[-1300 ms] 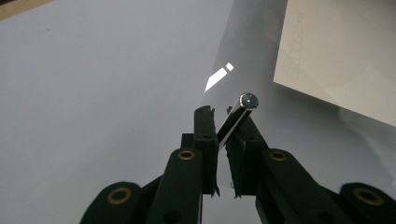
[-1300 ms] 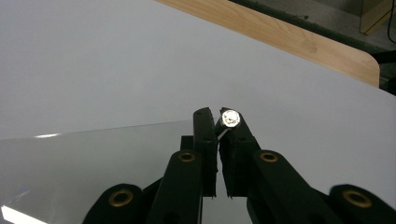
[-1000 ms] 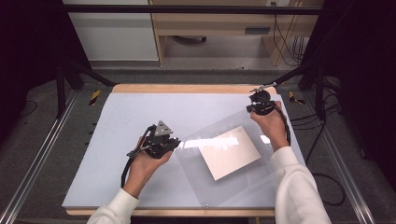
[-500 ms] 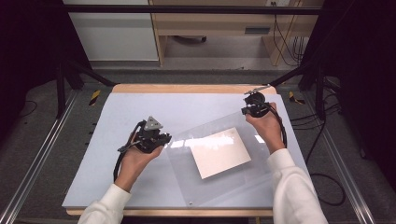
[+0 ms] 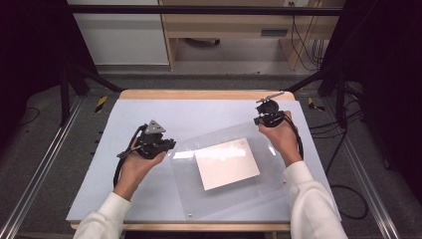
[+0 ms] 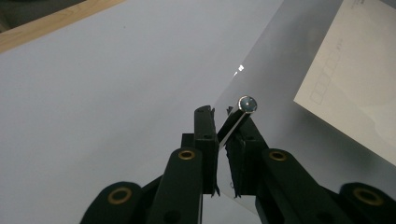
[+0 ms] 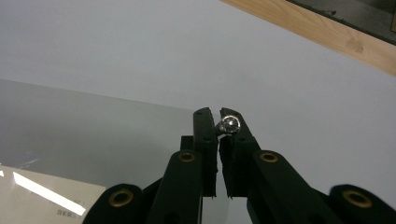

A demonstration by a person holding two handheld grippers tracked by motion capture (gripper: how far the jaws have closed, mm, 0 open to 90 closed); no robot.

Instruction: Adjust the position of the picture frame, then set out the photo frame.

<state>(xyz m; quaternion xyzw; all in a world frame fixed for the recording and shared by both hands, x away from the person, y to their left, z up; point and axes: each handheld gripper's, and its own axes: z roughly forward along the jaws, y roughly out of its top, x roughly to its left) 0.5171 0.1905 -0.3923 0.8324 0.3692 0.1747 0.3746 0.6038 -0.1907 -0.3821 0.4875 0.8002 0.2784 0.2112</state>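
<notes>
Clear acrylic sheet (image 5: pixel 234 172) lies over the right-centre of the pale desk (image 5: pixel 209 112), turned askew, its long axis running from the near-left toward the far-right. Under or within it sits a cream card (image 5: pixel 227 163), rotated the same way; which of the two I cannot tell through the glare. The left gripper (image 5: pixel 168 145) pinches the sheet's left corner: in the left gripper view its jaws are pressed onto the sheet's edge just below a small metal stud (image 6: pixel 247 103) set in that corner. The right gripper (image 5: pixel 261 118) grips the far-right corner; in the right gripper view its jaws are closed on the edge with another stud (image 7: pixel 229 124) between their tips. Both corners seem raised slightly off the desk. A wooden rim (image 5: pixel 199 94) borders the desk's far side.
</notes>
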